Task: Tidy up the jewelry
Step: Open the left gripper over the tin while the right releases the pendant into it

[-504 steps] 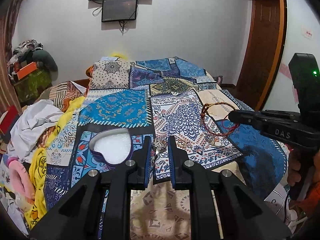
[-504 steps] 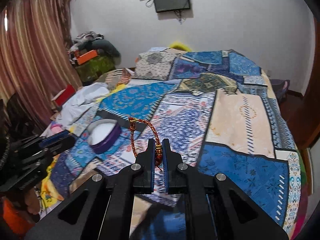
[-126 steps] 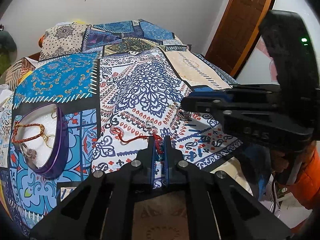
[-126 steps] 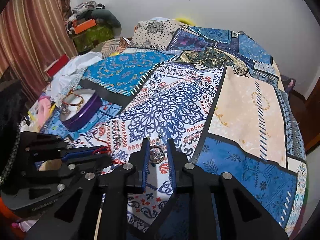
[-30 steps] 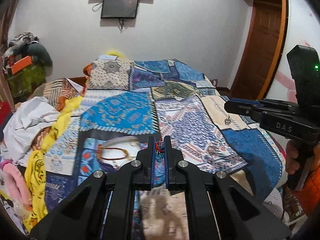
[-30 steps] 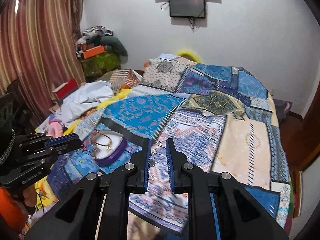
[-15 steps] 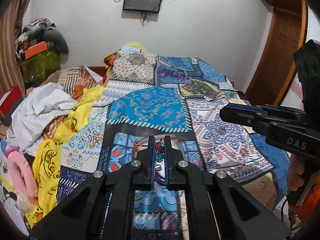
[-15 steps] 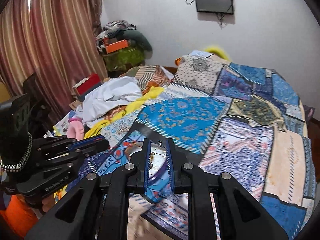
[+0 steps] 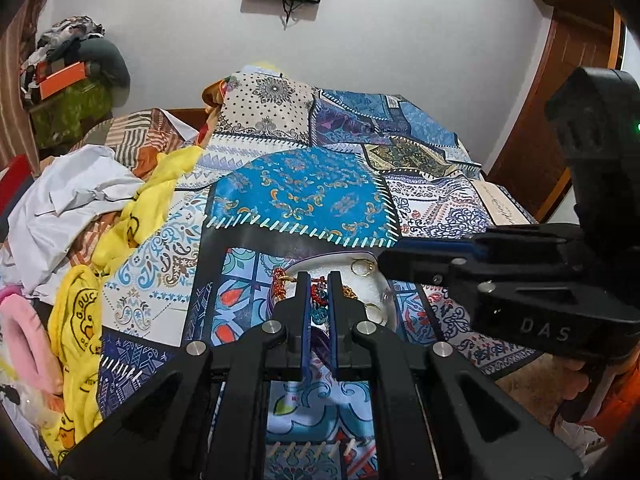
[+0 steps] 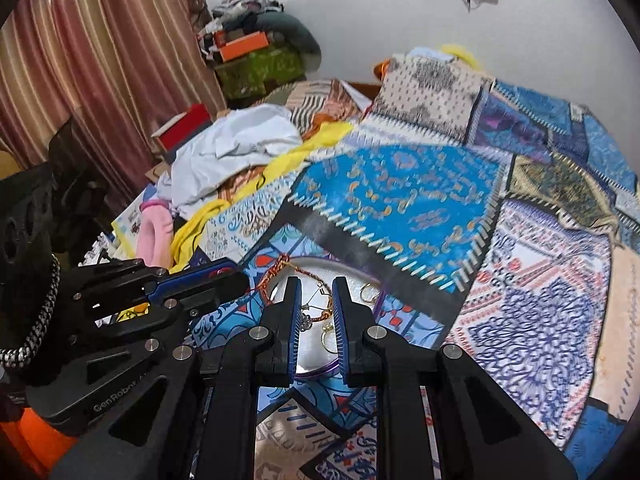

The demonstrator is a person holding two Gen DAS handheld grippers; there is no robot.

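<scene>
A purple heart-shaped jewelry box (image 9: 385, 300) with a white lining lies on the patterned bedspread. It also shows in the right wrist view (image 10: 352, 276). It holds a red-gold braided bracelet (image 9: 279, 285), gold rings (image 9: 359, 268) and other small pieces. My left gripper (image 9: 319, 298) is shut on a red beaded piece with a teal charm (image 9: 318, 300), just over the box's near edge. My right gripper (image 10: 315, 300) is slightly open around a small silver earring (image 10: 310, 312) that hangs by the left finger, above the box.
The patchwork bedspread (image 9: 304, 196) covers the bed. White and yellow clothes (image 9: 80, 208) and a pink item (image 9: 24, 336) are piled on the left. A wooden door (image 9: 560, 92) stands at the right, a curtain (image 10: 100, 60) at the left.
Both grippers have moved closer to the jewelry box and now hover over it. The left still pinches the red beaded piece; the earring still hangs in the right.
</scene>
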